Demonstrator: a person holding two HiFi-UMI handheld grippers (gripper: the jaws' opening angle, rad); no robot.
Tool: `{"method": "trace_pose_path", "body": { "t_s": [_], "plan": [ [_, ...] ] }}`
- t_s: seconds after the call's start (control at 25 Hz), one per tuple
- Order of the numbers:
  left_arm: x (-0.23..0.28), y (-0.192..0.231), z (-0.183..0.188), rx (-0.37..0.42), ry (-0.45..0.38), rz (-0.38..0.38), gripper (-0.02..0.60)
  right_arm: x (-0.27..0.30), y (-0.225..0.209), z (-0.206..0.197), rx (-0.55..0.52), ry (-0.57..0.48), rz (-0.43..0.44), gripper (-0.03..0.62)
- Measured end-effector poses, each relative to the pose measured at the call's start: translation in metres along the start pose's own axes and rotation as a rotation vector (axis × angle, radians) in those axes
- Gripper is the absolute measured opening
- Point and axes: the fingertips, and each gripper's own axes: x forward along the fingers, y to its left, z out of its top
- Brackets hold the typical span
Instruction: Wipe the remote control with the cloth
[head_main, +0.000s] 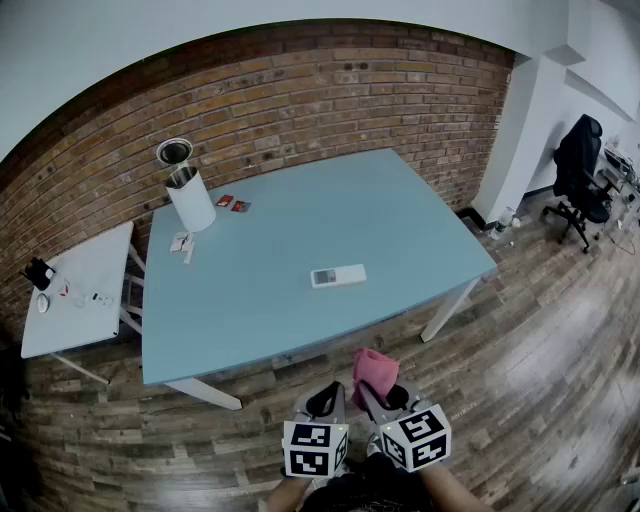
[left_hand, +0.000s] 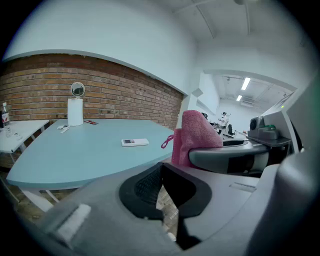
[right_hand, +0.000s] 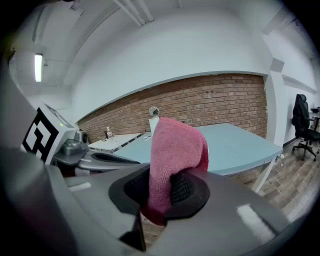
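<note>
A white remote control (head_main: 338, 275) (left_hand: 134, 142) lies flat near the middle of the light blue table (head_main: 300, 230), well ahead of both grippers. My right gripper (head_main: 378, 397) (right_hand: 161, 192) is shut on a pink cloth (head_main: 374, 372) (right_hand: 174, 157) that stands up out of its jaws. The cloth also shows in the left gripper view, pink cloth (left_hand: 196, 135), off to the right. My left gripper (head_main: 322, 402) (left_hand: 159, 187) is shut with nothing between its black pads. Both grippers hover side by side over the wooden floor, short of the table's near edge.
A white cylinder with a round mirror (head_main: 187, 190) stands at the table's far left, with small red items (head_main: 232, 203) beside it. A white side table (head_main: 75, 290) with small things sits left. A black office chair (head_main: 582, 170) stands far right. Brick wall behind.
</note>
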Motion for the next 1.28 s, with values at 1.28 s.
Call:
{"method": "trace_pose_path", "body": {
  "t_s": [1.28],
  "plan": [
    [0.156,0.108,0.038,0.045,0.056,0.056,0.002,0.161,-0.11,0.038,0.085,0.081,0.197,0.067]
  ]
}}
